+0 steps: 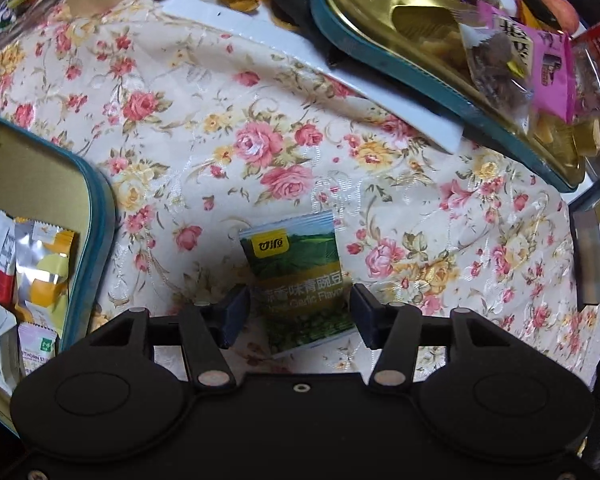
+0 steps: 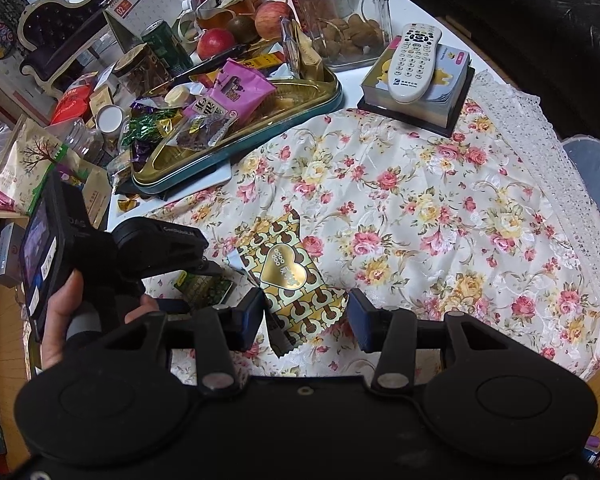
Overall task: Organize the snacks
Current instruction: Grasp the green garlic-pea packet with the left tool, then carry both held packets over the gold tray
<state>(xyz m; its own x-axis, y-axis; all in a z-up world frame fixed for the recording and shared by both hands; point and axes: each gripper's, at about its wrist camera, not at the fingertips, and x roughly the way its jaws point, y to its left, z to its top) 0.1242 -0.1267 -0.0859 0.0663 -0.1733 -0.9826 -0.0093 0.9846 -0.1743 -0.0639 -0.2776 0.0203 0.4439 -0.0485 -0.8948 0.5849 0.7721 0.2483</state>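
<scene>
A green pea snack packet (image 1: 300, 276) lies flat on the floral tablecloth, its lower half between the jaws of my open left gripper (image 1: 298, 312); the pads (image 1: 236, 314) stand just off its sides. In the right wrist view a gold and brown patterned snack packet (image 2: 290, 280) lies on the cloth, its near end between the jaws of my open right gripper (image 2: 306, 320). The left gripper shows there at the left, over the green packet (image 2: 204, 288). A teal tin (image 1: 96, 240) at the left holds several sorted packets.
A second teal and gold tin (image 2: 300, 108) heaped with mixed snacks sits at the back on a white board. Behind it are jars, apples, a can and a calendar. A remote (image 2: 414, 60) lies on a box at the back right. The lace edge of the cloth (image 2: 580, 208) runs along the right.
</scene>
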